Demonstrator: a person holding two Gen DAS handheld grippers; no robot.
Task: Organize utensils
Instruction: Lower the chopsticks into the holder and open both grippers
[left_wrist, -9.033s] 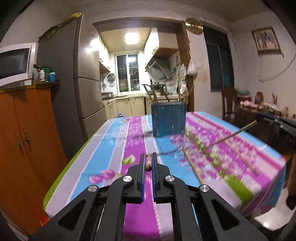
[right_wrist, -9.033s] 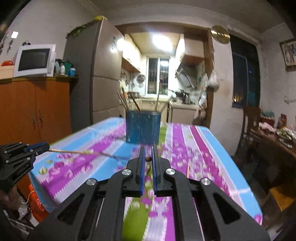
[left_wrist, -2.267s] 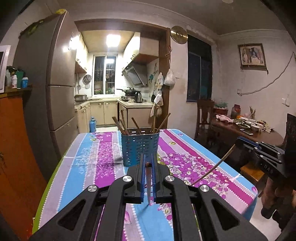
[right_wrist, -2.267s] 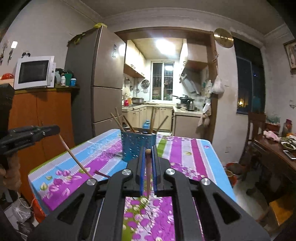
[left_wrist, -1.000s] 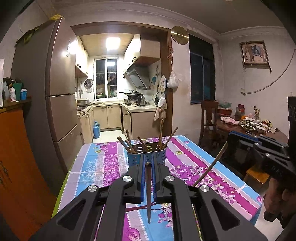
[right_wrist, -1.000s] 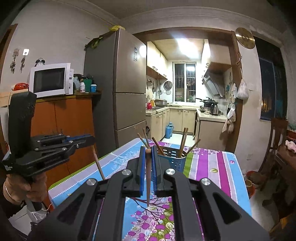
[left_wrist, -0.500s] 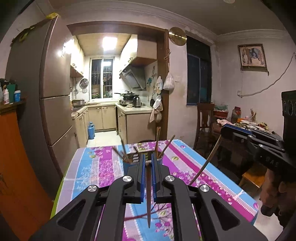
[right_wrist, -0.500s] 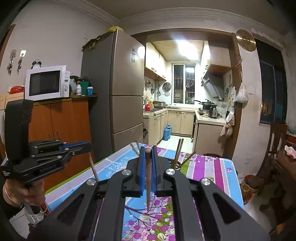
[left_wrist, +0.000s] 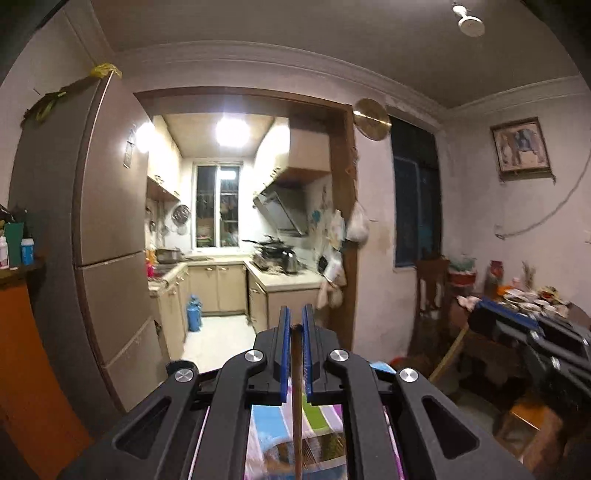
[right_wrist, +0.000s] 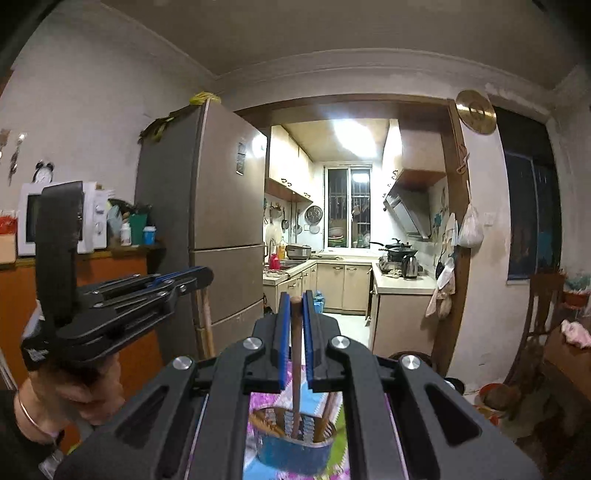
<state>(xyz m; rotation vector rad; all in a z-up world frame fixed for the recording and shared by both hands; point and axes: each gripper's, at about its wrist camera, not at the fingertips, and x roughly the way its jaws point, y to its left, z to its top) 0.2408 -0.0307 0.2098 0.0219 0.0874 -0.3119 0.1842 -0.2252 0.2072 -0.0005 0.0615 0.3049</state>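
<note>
Nearest me, my right claw (right_wrist: 294, 302) is pinched narrow on a wooden chopstick (right_wrist: 296, 354) that hangs point-down between the blue pads, its tip reaching into the mouth of the blue holder (right_wrist: 295, 452), which stands on the flowered tabletop (right_wrist: 264, 400) directly below and already has other sticks leaning in it. My left claw (left_wrist: 294, 325) is likewise clamped narrow on its own chopstick (left_wrist: 296, 417), pointing down over what looks like the same holder, though that patch is blurred and I cannot tell whether the tip is inside. So I judge the job well along: several sticks stowed, these two ready to drop, releases not yet made; whether more lie loose on the tabletop is out of view. Beyond stand the fridge (right_wrist: 218, 229) and the lit kitchen (right_wrist: 347, 236)
</note>
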